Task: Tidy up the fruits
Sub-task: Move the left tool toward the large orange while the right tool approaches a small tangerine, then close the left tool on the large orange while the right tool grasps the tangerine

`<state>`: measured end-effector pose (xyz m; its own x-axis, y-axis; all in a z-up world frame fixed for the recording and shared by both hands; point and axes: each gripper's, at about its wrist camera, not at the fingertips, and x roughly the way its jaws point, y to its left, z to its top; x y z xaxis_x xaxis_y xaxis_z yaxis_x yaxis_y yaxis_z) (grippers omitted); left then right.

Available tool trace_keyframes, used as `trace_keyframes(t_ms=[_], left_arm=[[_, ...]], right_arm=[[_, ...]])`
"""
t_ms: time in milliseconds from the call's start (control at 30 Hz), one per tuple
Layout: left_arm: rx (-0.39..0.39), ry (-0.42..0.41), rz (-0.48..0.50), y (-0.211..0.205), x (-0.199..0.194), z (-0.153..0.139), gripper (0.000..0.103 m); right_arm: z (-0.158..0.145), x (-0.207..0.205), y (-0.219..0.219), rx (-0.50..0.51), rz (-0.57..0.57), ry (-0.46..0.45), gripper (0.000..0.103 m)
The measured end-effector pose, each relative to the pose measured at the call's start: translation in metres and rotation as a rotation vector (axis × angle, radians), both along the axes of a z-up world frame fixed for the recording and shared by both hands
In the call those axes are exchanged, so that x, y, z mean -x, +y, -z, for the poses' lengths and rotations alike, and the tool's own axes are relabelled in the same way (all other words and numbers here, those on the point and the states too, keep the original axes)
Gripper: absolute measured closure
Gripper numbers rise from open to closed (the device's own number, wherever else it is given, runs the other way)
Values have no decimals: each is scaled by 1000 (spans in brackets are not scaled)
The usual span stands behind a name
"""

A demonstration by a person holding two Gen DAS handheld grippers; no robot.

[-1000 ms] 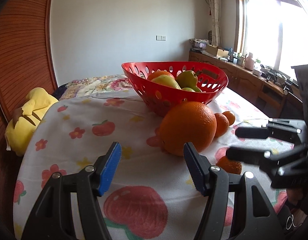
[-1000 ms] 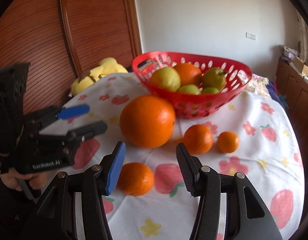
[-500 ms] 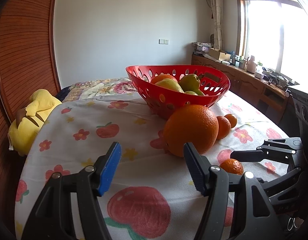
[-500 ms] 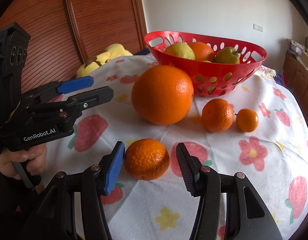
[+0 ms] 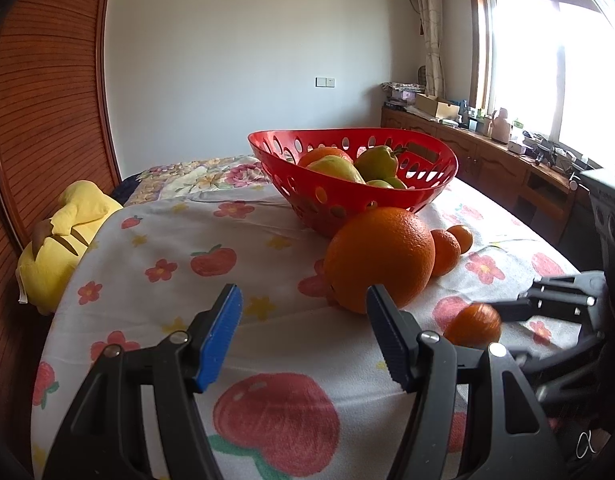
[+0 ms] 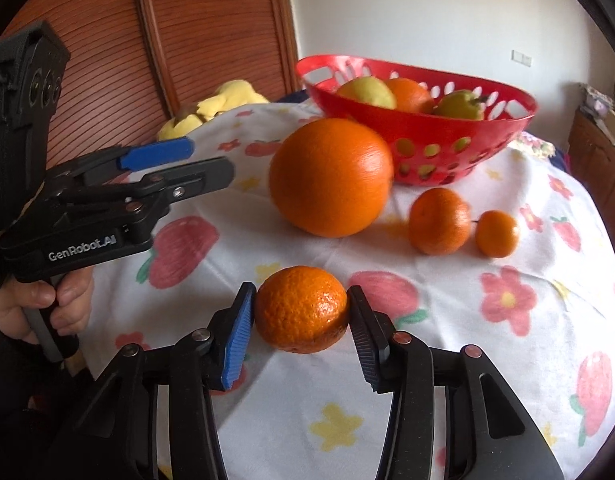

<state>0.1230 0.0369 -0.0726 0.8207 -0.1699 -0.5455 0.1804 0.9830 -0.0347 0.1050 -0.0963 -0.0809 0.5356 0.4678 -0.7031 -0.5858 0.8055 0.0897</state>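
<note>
A red perforated basket (image 6: pixel 423 148) (image 5: pixel 343 204) holds pears and an orange at the back of the table. A big orange (image 6: pixel 331 178) (image 5: pixel 379 258) sits in front of it, with two small tangerines (image 6: pixel 439 220) (image 6: pixel 497 234) to its right. My right gripper (image 6: pixel 301 314) has both pads touching a tangerine (image 6: pixel 301 308) (image 5: pixel 473 324) on the cloth. My left gripper (image 5: pixel 303 332) is open and empty, to the left of the big orange; it also shows in the right wrist view (image 6: pixel 175 160).
The table wears a white cloth with a fruit and flower print (image 5: pixel 179 256). A yellow plush toy (image 5: pixel 63 236) lies at the far left edge by a wooden slatted wall. A wooden sideboard (image 5: pixel 507 168) runs under the window at right.
My right gripper moved forward around the near tangerine and closed until both pads touch it. My left gripper stayed open and barely moved.
</note>
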Motion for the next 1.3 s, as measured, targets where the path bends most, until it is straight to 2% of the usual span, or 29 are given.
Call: trace_keyframes(t_ms=[467, 667, 900, 1133, 1300], left_arm=[[-31, 38, 51, -12, -4, 3, 38], [-36, 46, 92, -22, -8, 1, 38], [-33, 26, 141, -43, -21, -20, 38], [-11, 83, 158, -55, -53, -21, 38], [20, 124, 172, -57, -67, -17, 33]], right_arm=[[-1, -15, -54, 14, 146, -44, 56], [0, -14, -54, 2, 147, -48, 56], [2, -14, -54, -4, 145, -49, 56], [3, -15, -54, -3, 143, -51, 56], [3, -15, -54, -1, 142, -53, 56]])
